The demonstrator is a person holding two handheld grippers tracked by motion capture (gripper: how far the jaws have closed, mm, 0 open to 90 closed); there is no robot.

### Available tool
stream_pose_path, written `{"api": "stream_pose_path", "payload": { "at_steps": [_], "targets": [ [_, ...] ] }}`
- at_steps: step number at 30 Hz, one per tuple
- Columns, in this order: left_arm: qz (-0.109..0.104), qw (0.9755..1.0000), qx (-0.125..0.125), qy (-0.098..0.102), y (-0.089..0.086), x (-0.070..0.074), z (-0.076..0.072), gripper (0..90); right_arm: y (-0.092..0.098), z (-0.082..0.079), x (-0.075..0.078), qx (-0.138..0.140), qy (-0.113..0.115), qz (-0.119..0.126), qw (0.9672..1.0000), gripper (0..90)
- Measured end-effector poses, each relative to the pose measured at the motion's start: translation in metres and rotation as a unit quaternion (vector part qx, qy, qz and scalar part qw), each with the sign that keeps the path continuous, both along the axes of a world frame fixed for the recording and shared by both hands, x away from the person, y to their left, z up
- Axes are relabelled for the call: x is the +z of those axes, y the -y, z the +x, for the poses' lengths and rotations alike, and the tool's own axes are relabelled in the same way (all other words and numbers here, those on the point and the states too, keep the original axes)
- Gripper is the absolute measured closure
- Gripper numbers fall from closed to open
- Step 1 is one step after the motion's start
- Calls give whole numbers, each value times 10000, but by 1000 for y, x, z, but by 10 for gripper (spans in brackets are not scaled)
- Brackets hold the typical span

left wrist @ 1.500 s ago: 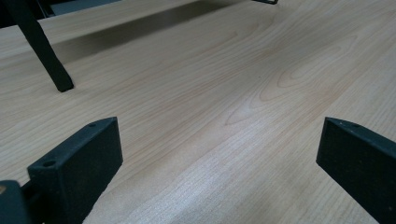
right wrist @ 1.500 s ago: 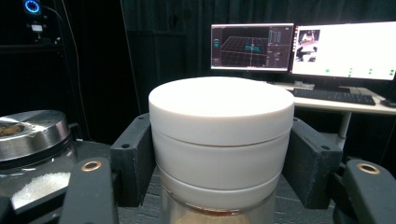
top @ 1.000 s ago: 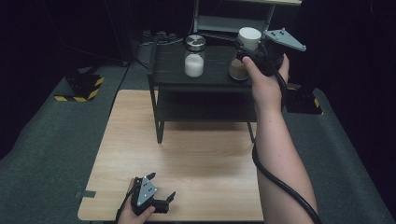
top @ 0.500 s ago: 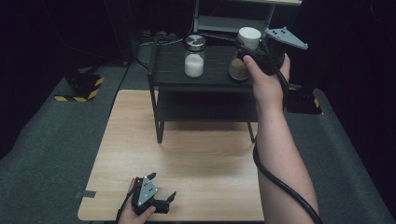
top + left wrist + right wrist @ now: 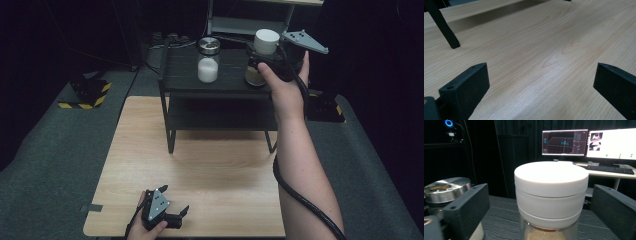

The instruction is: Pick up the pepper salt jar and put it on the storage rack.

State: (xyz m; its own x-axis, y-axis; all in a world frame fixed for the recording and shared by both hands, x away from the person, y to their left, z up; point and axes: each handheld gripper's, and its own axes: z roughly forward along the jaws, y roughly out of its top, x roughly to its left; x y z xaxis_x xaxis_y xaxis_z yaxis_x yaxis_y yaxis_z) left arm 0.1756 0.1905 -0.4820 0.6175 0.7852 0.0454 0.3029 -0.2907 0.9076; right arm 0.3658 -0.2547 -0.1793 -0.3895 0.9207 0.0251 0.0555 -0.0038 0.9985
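Note:
On the top of a black shelf (image 5: 185,82) stands a glass jar with a thick white lid (image 5: 266,42), holding tan powder. My right gripper (image 5: 261,56) is level with that lid. Its jaws have just been opening and now stand open on either side of the white lid (image 5: 551,192), with gaps on both sides. To its left stands a metal-lidded jar (image 5: 208,60) of white powder, whose lid (image 5: 446,186) also shows beside my right gripper (image 5: 539,195). My left gripper (image 5: 175,199) rests open at the wooden table's (image 5: 220,170) front edge, with bare wood between the jaws of this left gripper (image 5: 541,72).
The shelf's black leg (image 5: 445,30) stands on the table ahead of the left gripper. Behind the shelf are two lit monitors (image 5: 589,143) and a keyboard (image 5: 610,169). A yellow-and-black striped block (image 5: 87,92) lies on the grey floor at the left.

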Motion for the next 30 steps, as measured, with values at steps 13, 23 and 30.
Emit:
{"api": "stream_pose_path", "payload": {
  "at_steps": [13, 23, 30],
  "targets": [
    [13, 10000, -4, -4, 1, 0, 0, 7, 8, -21, -4, 76, 57, 112, 9999, 2],
    [39, 10000, 2, 5, 2, 0, -1, 7, 12, -40, -18, 255, 93, 53, 9996, 2],
    [20, 10000, 2, 36, 2, -1, -2, 7, 22, -61, -35, 369, 283, 114, 9989, 2]
  ]
}}
